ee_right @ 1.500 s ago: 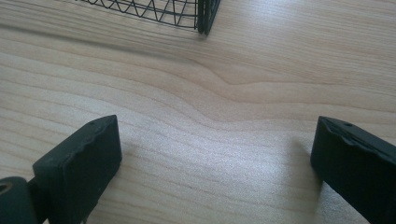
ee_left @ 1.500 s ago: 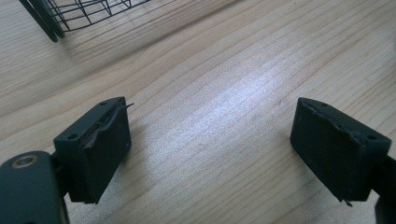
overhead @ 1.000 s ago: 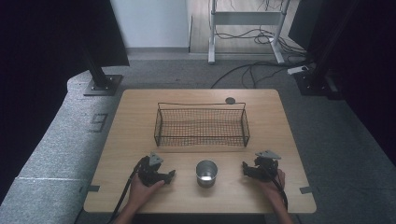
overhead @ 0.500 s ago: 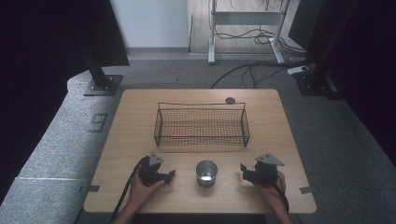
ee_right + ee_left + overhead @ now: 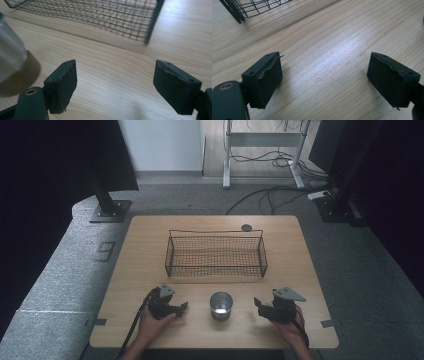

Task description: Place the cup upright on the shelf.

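Wooden table [image 5: 140,250] carries a black wire basket [image 5: 215,256] at its middle. On my side of that basket, well apart from it, stands the steel cup [image 5: 221,304], upright. I have the left gripper [image 5: 181,307] left of the cup, jaws spread over bare wood. My right gripper [image 5: 258,302] sits right of the cup; its jaws have just been closing, yet stand apart with nothing between them.

The one mark I can read is a large digit 9 [image 5: 104,251], grey on the grey floor mat [image 5: 60,270], left of centre in the high view, just off my table's left edge. Nothing else carries legible writing.
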